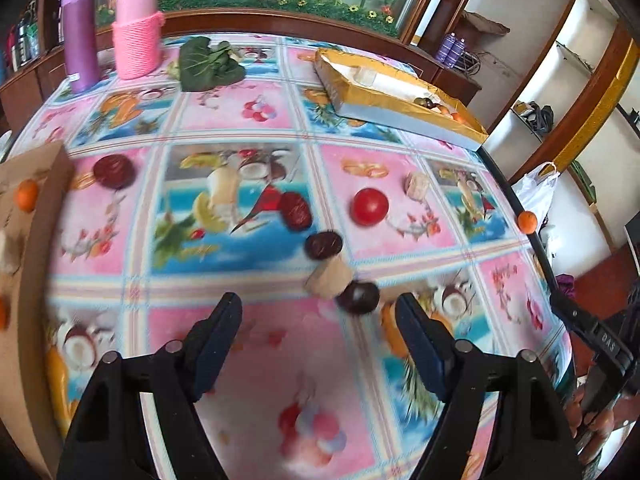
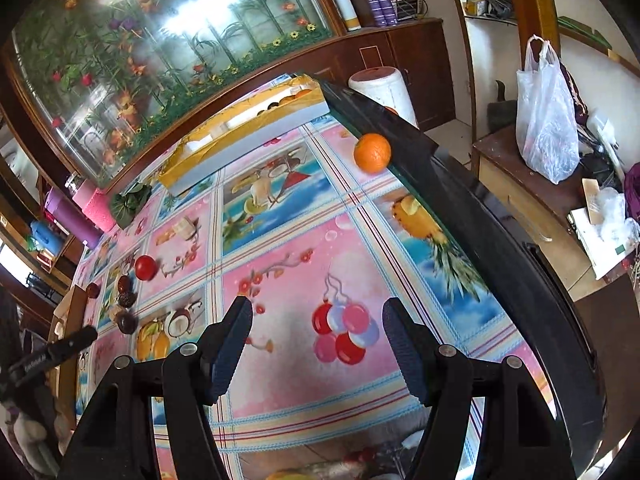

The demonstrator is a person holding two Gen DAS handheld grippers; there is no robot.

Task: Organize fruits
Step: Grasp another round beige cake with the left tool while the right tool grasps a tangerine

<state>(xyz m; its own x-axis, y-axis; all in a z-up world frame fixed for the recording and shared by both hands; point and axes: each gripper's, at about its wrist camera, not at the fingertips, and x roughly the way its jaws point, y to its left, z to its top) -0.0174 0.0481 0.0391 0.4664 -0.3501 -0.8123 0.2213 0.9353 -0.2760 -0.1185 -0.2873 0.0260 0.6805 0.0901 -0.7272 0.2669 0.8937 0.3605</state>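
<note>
My left gripper (image 1: 318,314) stands open over the printed tablecloth with nothing between its fingers. Just ahead of its right finger lies a dark round fruit (image 1: 357,297), touching a beige chunk (image 1: 330,278). Further on lie more dark red fruits (image 1: 323,245) (image 1: 295,209) (image 1: 115,171) and a red tomato (image 1: 370,206). An orange (image 1: 527,222) sits at the table's right edge. My right gripper (image 2: 318,316) is open and empty above the cloth. The same orange (image 2: 372,153) lies ahead of it, by the black table rim. The tomato (image 2: 145,267) shows far left.
A gold-edged flat box (image 1: 400,96) holding small fruits lies at the back right. A brown cardboard box (image 1: 36,240) with an orange (image 1: 27,195) stands at the left. Purple bottle (image 1: 80,40), pink-wrapped jar (image 1: 138,40) and green leaves (image 1: 208,64) stand at the back. A plastic bag (image 2: 546,120) hangs beyond the table.
</note>
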